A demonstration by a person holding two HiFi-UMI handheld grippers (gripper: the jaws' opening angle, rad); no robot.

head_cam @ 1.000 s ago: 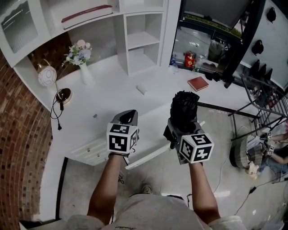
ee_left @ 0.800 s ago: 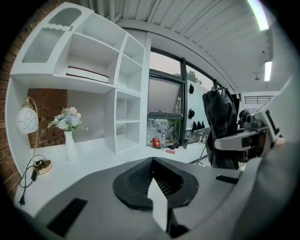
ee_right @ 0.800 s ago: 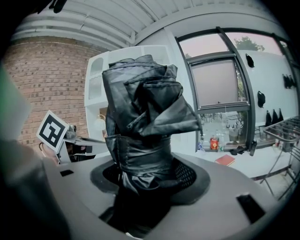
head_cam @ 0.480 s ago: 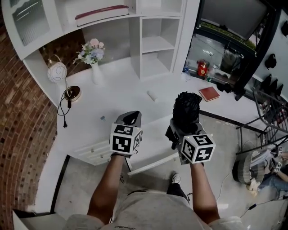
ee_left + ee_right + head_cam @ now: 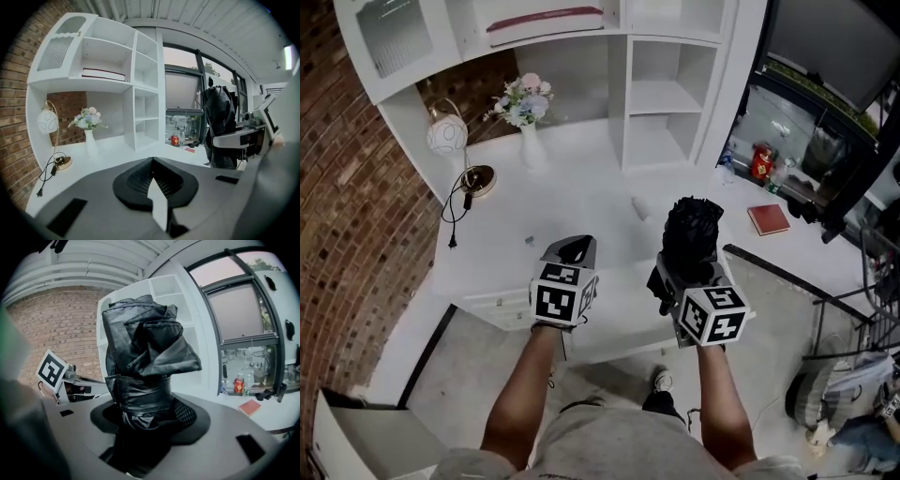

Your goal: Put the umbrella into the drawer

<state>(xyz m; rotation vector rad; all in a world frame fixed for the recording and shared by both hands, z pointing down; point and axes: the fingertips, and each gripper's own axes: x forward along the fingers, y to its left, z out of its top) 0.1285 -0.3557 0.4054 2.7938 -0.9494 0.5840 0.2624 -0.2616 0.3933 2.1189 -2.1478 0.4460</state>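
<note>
**Umbrella upright in the right gripper**

The right hand-held gripper (image 5: 140, 427) gripped the folded black umbrella (image 5: 692, 228) low on its strapped bundle, holding it upright over the counter (image 5: 572, 202); the left hand-held gripper (image 5: 151, 183) had its jaws together on nothing; the umbrella looked light, its fabric soft and slippery, so the firmer strapped core seemed the safest hold.

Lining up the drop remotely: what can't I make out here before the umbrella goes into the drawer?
Drawer inside: head view, the left claw, right claw and forearms cover it.
Umbrella handle: right gripper view, buried in the shut right claw.
Anything below the desktop: left gripper view, blocked by the left claw's own body.
</note>
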